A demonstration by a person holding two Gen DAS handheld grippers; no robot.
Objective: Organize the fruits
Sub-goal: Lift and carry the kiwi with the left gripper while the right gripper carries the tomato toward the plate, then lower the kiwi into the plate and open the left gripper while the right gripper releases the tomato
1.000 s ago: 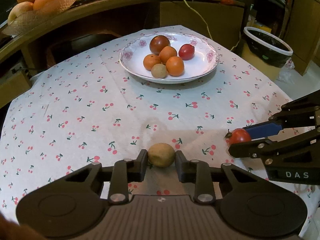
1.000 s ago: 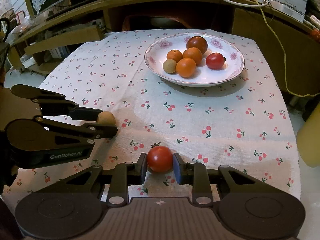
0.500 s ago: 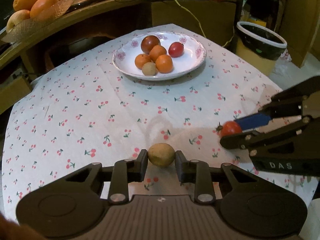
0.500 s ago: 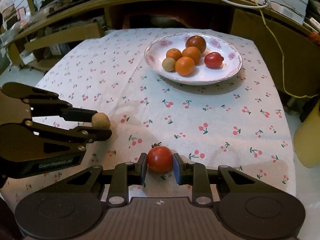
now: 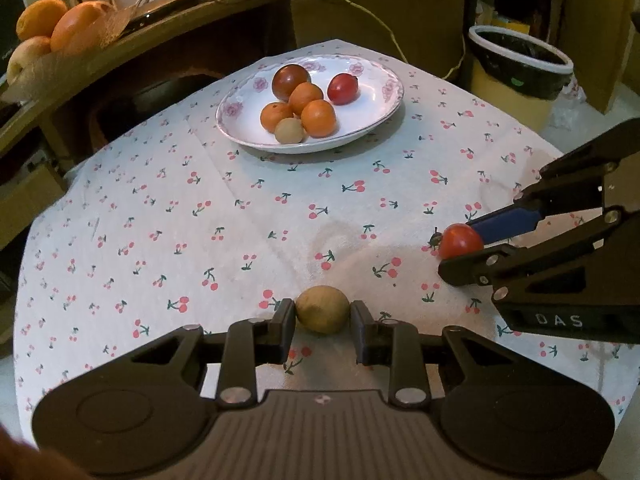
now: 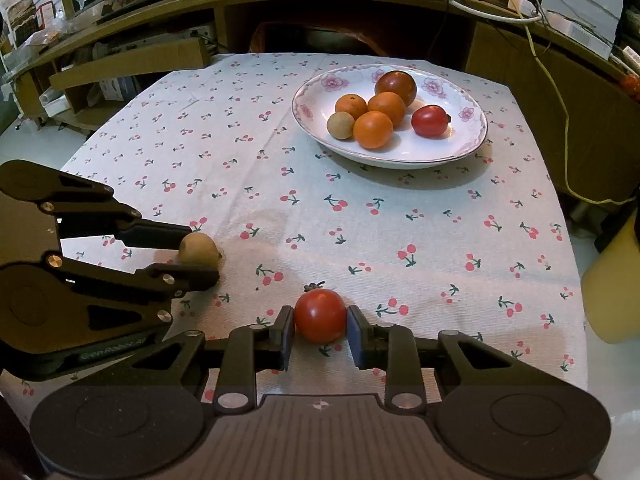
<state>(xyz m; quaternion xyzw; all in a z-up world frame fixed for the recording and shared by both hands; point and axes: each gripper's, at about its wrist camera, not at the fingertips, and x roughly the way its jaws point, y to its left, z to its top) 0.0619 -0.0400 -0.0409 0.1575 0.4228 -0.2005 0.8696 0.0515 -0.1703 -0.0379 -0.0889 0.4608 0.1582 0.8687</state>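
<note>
With the left gripper (image 5: pixel 322 316) clamped on the tan fruit (image 5: pixel 322 309) and the right gripper (image 6: pixel 320 332) on the tomato (image 6: pixel 320 315), both above the bench (image 6: pixel 400 232), we carry each level to the plate (image 6: pixel 472 142), lowering into bare gaps before letting go.

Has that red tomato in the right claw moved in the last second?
No. The round red tomato, pinched in the right gripper, sits equally far from the flowered white plate as before.

Cherry-print cloth (image 5: pixel 168 216) w/ lined bin (image 5: pixel 520 64) beside table.
</note>
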